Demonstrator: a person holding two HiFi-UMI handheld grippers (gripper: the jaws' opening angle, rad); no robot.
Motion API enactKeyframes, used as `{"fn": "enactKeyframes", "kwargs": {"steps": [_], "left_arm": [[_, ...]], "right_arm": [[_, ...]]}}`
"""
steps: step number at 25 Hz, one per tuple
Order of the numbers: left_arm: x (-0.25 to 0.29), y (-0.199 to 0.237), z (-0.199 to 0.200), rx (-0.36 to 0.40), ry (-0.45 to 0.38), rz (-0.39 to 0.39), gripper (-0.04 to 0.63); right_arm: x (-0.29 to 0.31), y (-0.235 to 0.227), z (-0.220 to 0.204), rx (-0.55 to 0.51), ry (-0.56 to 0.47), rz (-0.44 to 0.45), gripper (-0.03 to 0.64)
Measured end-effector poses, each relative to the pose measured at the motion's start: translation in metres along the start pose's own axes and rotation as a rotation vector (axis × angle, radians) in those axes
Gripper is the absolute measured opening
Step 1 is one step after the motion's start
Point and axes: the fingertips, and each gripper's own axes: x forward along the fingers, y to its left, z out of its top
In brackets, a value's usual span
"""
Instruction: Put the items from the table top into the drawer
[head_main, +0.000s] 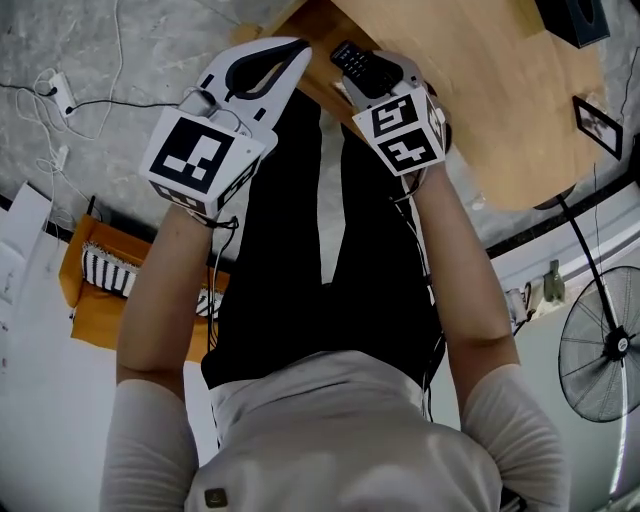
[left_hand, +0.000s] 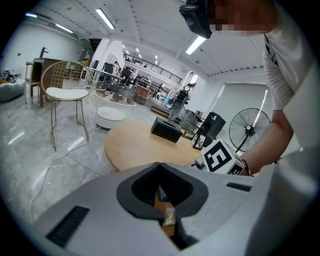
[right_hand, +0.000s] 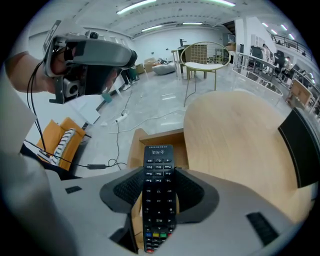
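Carrying the remote (right_hand: 158, 160), the right gripper (right_hand: 159, 192) has its jaws clamped on the remote's sides. The open drawer (right_hand: 178, 145) lies at frame centre, left of the table (right_hand: 240, 140). Aim past its rim, then release low. The left gripper (head_main: 295, 50) is closed, empty.

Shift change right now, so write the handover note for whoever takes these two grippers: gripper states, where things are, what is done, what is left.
Left gripper: jaws together, carrying nothing I can identify.
Right gripper: shut on the black remote control, held above the open wooden drawer at the edge of the round table.
Done: the remote is off the table top but not yet in the drawer.
Left: lower the remote into the drawer and release it. Then probably fetch the black box and the small picture frame on the table.
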Motion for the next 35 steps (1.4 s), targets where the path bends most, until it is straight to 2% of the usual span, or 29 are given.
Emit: {"fn": "enactKeyframes", "kwargs": {"steps": [17, 21, 25, 27, 35], "left_arm": [[0.006, 0.025, -0.041, -0.058, -0.007, 0.005, 0.009], [0.005, 0.026, -0.044, -0.047, 0.004, -0.004, 0.009], [0.007, 0.025, -0.045, -0.047, 0.01, -0.003, 0.009], [0.008, 0.022, -0.043, -0.044, 0.014, -0.003, 0.009], [-0.001, 0.012, -0.009, -0.007, 0.003, -0.001, 0.009]], "right_arm": [[0.089, 0.021, -0.043, 0.024, 0.054, -0.029, 0.207], [0.099, 0.021, -0.051, 0.014, 0.073, -0.033, 0.207], [0.1, 0.02, -0.058, 0.042, 0.096, -0.033, 0.212], [0.096, 0.019, -0.059, 0.046, 0.097, -0.033, 0.234], [0.057, 0.014, -0.031, 0.038, 0.04, -0.05, 0.238]]}}
